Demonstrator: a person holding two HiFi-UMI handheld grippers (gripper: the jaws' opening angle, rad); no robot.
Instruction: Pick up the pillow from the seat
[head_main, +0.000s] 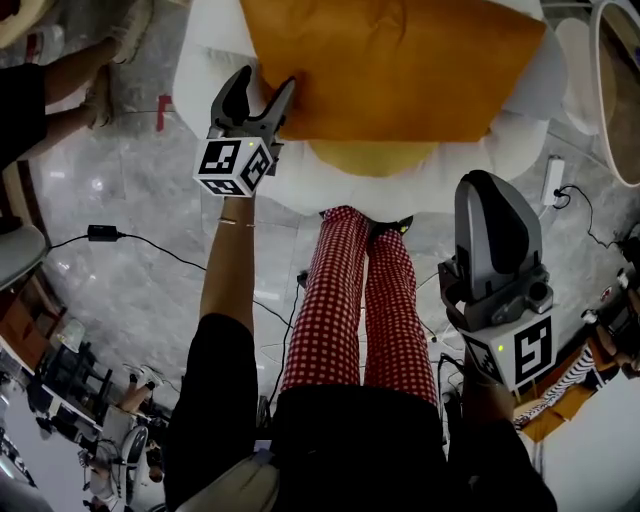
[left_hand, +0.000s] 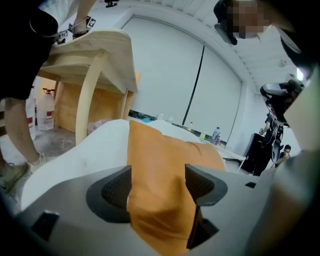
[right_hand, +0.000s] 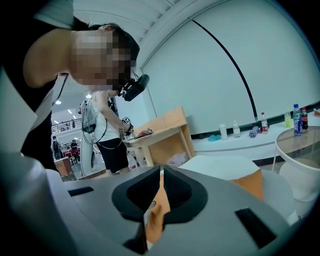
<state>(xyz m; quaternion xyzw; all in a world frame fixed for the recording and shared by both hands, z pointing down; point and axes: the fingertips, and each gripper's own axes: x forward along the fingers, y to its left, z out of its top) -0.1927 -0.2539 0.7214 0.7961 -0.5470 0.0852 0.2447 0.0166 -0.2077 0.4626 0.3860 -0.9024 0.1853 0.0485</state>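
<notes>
The fingers (left_hand: 114, 189) of the left gripper (head_main: 266, 82) were spread wide astride the near left corner of the orange pillow (head_main: 390, 60) on the white seat (head_main: 205, 60), so a deep bite before closing was judged best, while the right gripper (head_main: 490, 190) was kept shut and empty, well apart from it.

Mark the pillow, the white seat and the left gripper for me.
pillow (head_main: 400, 60), head view, middle of its orange top.
white seat (head_main: 205, 60), head view, bare left edge.
left gripper (head_main: 266, 84), head view, midway between its fingertips.
</notes>
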